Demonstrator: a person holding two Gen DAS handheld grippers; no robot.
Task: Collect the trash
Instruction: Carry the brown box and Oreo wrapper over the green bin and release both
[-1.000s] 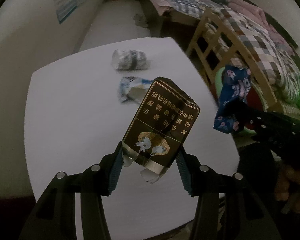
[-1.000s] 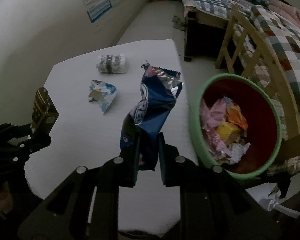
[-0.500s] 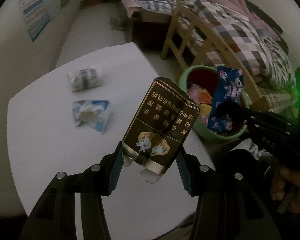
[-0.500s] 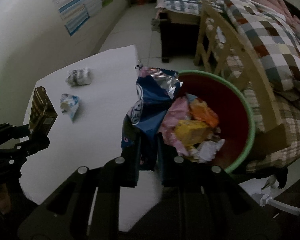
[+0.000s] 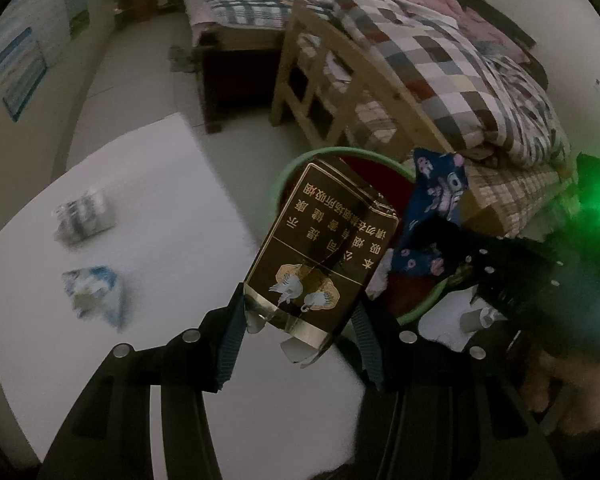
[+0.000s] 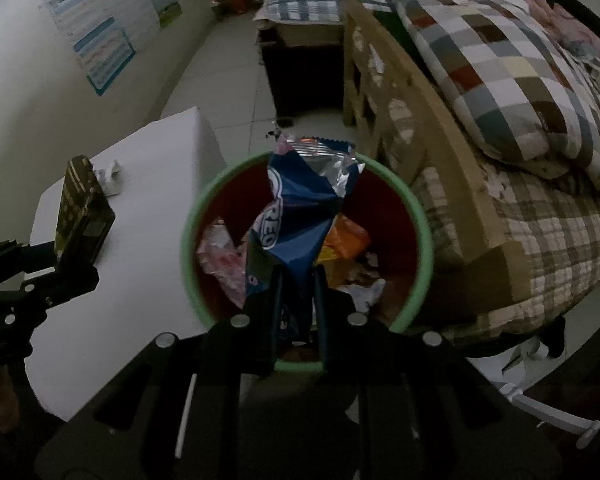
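Both hands have swung from over the worktop [image 5: 148, 208] toward the bin [image 5: 288, 172].

Left wrist: left gripper [image 5: 300, 336] is clamped on the cigarette pack [image 5: 320, 256], upright, short of the rim.

Right wrist: right gripper [image 6: 297, 300] pinches the blue wrapper [image 6: 300, 208] directly above the bin's [image 6: 204, 200] mouth, nearer to dropping.

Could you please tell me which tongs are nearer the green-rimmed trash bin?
Right. The right tongs hold the Oreo wrapper directly over the trash bin; the left tongs, gripping the cigarette pack, sit beside its rim, over the table edge.
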